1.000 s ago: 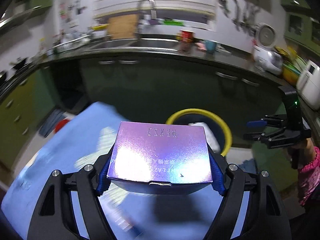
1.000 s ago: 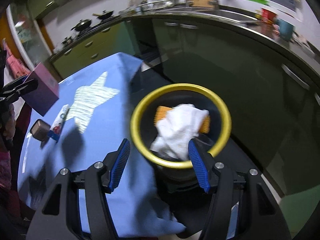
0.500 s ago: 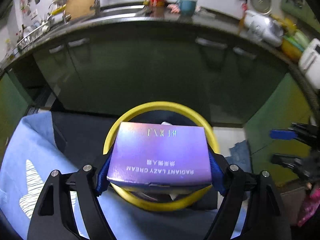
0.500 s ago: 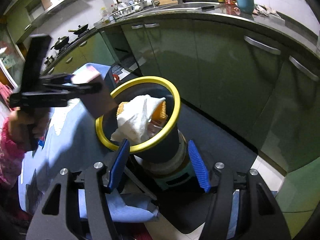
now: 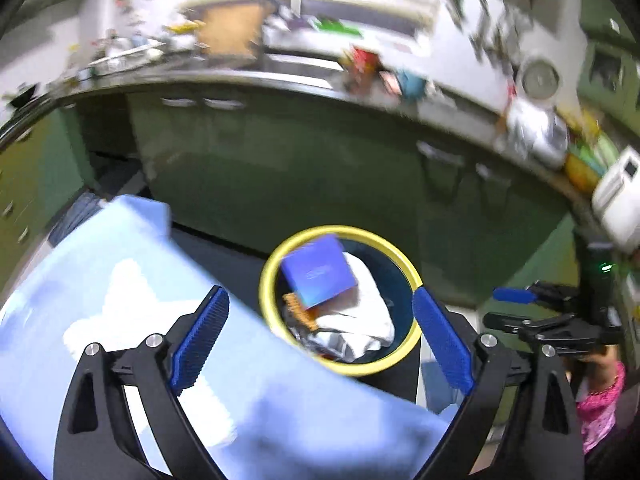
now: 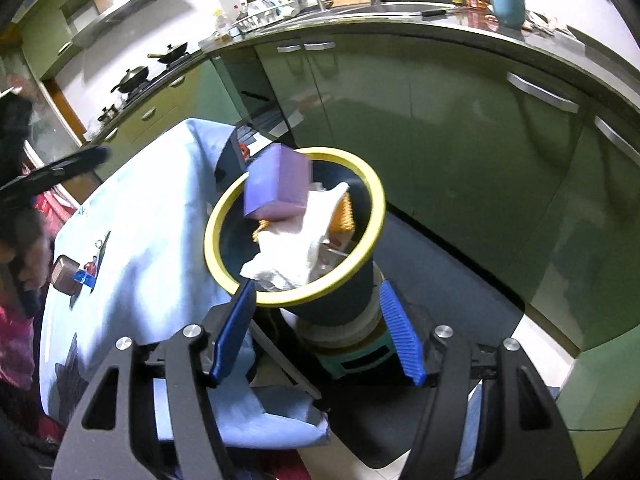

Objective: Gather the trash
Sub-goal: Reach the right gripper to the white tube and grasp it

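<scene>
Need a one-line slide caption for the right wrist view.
Purple box tilted at the rim of the yellow-rimmed bin, over a white tissue, with the open right tool empty in front.

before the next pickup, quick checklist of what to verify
1. Left tongs empty and open: ok, nothing between the blue pads.
2. Purple box in the yellow-rimmed bin: cannot tell; it sits at the rim over the white tissue, tilted, possibly not settled.
3. Right tongs free to grasp: ok, open and empty.
4. Trash left on the blue tablecloth: not ok, a small brown box and a wrapper remain.
5. Room in the bin: cannot tell; contents pile near the rim.
</scene>
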`<state>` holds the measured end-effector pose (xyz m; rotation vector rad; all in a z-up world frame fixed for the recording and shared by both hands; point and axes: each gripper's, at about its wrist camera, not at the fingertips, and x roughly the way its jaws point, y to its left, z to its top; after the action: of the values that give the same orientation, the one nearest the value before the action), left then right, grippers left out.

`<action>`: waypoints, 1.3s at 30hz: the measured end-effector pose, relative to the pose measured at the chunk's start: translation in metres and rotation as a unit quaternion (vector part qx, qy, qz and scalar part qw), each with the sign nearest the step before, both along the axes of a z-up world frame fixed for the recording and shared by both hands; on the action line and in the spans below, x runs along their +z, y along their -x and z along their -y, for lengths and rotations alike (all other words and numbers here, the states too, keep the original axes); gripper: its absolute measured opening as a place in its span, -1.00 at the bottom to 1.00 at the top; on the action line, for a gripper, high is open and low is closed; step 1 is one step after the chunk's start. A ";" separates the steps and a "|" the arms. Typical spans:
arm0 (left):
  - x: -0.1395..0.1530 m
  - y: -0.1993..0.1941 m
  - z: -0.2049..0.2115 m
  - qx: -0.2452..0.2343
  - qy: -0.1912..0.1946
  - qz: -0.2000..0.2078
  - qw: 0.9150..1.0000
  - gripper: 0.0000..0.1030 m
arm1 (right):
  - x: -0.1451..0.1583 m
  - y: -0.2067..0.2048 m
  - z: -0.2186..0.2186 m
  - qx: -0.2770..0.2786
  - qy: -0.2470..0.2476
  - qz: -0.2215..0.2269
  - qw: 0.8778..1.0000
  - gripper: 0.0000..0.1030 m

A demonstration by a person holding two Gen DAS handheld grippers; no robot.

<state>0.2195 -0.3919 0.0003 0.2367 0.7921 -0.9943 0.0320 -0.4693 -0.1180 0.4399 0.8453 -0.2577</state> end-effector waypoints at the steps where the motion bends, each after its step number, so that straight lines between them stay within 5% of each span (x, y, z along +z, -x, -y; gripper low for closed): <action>1: 0.006 0.001 -0.023 0.018 0.017 0.002 1.000 0.79 | 0.001 -0.003 -0.003 0.004 0.002 -0.001 1.000 0.19; 7: 0.019 0.002 -0.155 0.143 0.071 0.052 0.986 0.82 | 0.010 -0.024 -0.033 0.038 0.015 -0.007 0.999 0.19; 14: 0.006 -0.017 -0.294 0.308 0.070 0.105 0.943 0.89 | 0.018 -0.075 -0.093 0.113 0.029 -0.013 0.993 0.19; 21: -0.038 -0.047 -0.387 0.418 0.071 0.086 0.902 0.89 | 0.012 -0.145 -0.190 0.223 0.020 -0.022 0.974 0.19; 24: -0.051 -0.050 -0.411 0.441 0.075 0.083 0.891 0.89 | 0.013 -0.172 -0.229 0.253 0.012 -0.013 0.967 0.18; 32: -0.063 -0.052 -0.414 0.449 0.081 0.075 0.887 0.89 | 0.000 -0.217 -0.298 0.294 0.002 -0.019 0.956 -0.06; 39: -0.065 -0.047 -0.404 0.436 0.077 0.073 0.894 0.89 | -0.016 -0.226 -0.316 0.277 0.033 -0.037 0.960 -0.21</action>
<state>0.2663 0.0118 -0.0646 -0.1824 0.5772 -0.1758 0.2577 -0.1530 -0.1342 0.1185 0.9958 0.2184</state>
